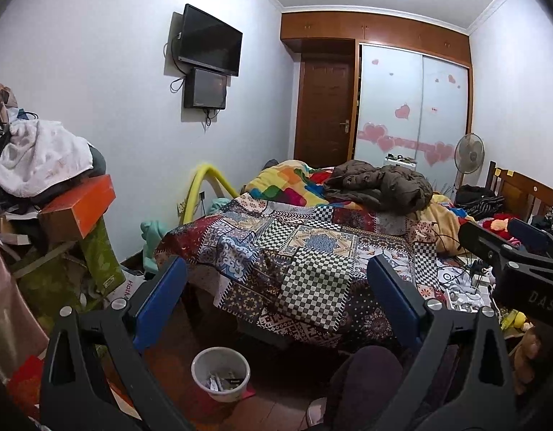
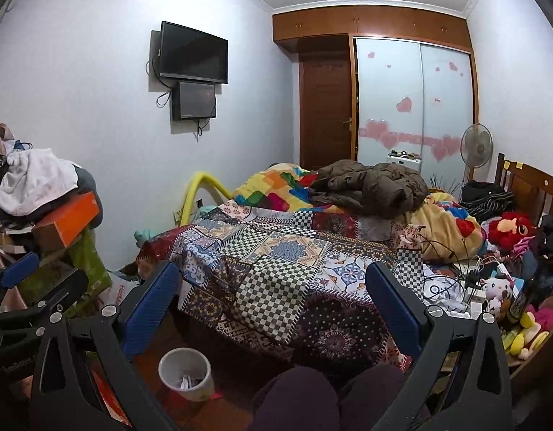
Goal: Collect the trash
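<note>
A white trash bin (image 1: 221, 373) (image 2: 185, 373) stands on the floor beside the bed, with some paper scraps inside. My left gripper (image 1: 276, 287) is open, held up in the air above the bin and in front of the bed, nothing between its blue fingers. My right gripper (image 2: 273, 287) is open too, at much the same height, empty. The right gripper's black body (image 1: 520, 269) shows at the right edge of the left wrist view. The left gripper's finger (image 2: 19, 273) shows at the left of the right wrist view.
A bed with a patchwork cover (image 1: 305, 251) (image 2: 276, 251) fills the middle, with quilts and a brown coat (image 2: 373, 183). Cables, chargers and plush toys (image 2: 492, 287) crowd its right side. A clutter pile with an orange box (image 1: 79, 208) stands left. The person's knees (image 2: 330, 395) are below.
</note>
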The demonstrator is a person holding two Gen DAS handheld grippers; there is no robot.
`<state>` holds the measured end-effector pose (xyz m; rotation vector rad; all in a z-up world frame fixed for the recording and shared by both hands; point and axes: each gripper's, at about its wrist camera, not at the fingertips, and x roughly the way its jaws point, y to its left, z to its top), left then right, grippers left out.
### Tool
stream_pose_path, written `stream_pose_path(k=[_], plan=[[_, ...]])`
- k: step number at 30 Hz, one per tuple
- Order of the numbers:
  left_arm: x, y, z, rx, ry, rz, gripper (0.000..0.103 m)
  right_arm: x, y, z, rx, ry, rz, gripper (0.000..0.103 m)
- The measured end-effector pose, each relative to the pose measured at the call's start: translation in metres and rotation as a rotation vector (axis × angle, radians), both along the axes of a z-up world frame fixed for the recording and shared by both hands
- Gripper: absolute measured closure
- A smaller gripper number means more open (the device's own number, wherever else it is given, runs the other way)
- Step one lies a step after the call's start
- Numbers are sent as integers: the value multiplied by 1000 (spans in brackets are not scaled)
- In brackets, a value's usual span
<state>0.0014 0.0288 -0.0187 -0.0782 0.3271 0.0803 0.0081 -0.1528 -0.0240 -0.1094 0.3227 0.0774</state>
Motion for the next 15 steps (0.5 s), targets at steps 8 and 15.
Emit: stream_pose_path(k=[8,15], plan=[[1,0,-1,0,-1,-4,2,1,3,0,-6,11,-1,0],[1,3,-2,-2,-1,-3,2,1,4,2,2,6,-5,0]])
